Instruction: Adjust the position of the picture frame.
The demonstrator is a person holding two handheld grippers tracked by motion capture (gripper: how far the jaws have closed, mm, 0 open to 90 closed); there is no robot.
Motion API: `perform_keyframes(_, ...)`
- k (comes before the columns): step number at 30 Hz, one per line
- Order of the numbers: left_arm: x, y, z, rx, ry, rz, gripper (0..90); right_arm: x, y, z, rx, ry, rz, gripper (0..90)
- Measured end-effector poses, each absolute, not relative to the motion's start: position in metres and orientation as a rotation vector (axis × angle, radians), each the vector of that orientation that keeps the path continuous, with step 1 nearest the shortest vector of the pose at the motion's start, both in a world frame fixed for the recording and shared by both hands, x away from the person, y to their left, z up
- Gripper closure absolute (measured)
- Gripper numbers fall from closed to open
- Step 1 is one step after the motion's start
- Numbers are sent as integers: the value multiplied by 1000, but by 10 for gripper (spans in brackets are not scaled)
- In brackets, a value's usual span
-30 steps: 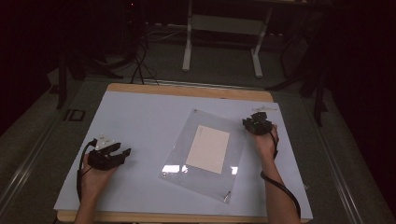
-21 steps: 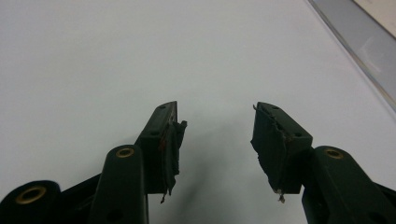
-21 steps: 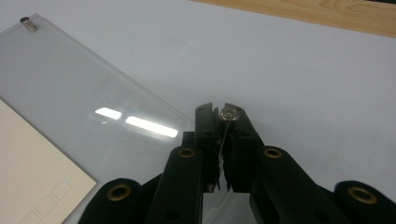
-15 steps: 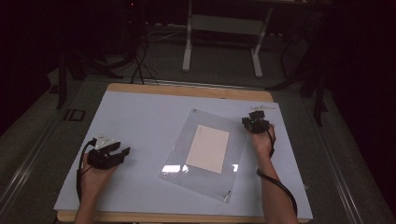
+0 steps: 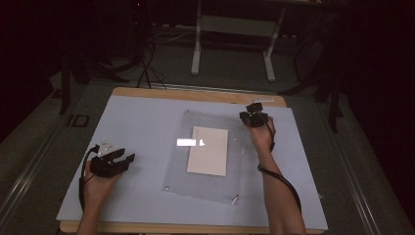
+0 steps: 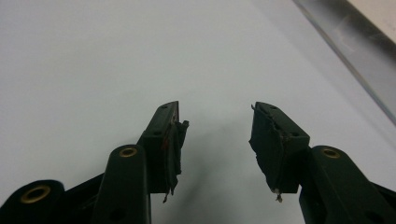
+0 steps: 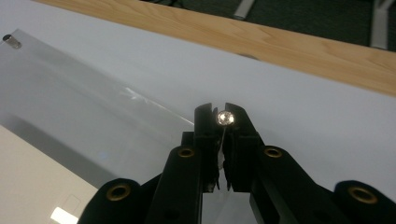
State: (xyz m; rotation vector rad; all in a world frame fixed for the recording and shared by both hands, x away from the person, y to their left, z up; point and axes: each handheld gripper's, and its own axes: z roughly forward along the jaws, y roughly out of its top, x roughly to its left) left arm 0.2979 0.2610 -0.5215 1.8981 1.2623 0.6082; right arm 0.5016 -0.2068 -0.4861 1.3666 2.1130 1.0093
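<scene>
A clear plastic sheet [image 5: 210, 188] lies on the white mat [image 5: 142, 122] with a beige card [image 5: 208, 151] under or in it. My right gripper [image 5: 254, 117] is at the sheet's far right corner. In the right gripper view its jaws [image 7: 220, 114] have just been closing and are shut on a small silver stud [image 7: 225, 118] at that corner. My left gripper [image 5: 117, 161] rests over bare mat at the front left. Its jaws [image 6: 215, 126] have closed a little but stand open with nothing between them. The sheet's edge [image 6: 355, 51] passes to their right.
More small studs mark other sheet corners [image 5: 167, 186] [image 5: 235, 199] [image 7: 11, 41]. The table's wooden rim [image 5: 195, 95] runs just beyond the mat. A metal stand [image 5: 235, 24] and cables sit on the dark floor behind. A bright glare [image 5: 188, 142] lies on the sheet.
The right gripper has moved left and away with the sheet's corner. The sheet has swung from a diagonal lie to nearly square with the table. The left hand has stayed put.
</scene>
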Motion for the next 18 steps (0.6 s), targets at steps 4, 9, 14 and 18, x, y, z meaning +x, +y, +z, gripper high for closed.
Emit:
perform_keyframes(4,297,263,-520,1884,1263,611,530,508,-179,-487,1337,2159,1031,846)
perform_keyframes(9,296,265,-520,1875,1263,616,533,513,-137,-489,1268,2240,1054,846)
perform_keyframes(14,293,267,-517,1849,1257,628,540,511,-91,-494,1191,2334,1063,847)
perform_keyframes(18,291,270,-516,1839,1258,628,542,508,-61,-501,1165,2386,1059,848)
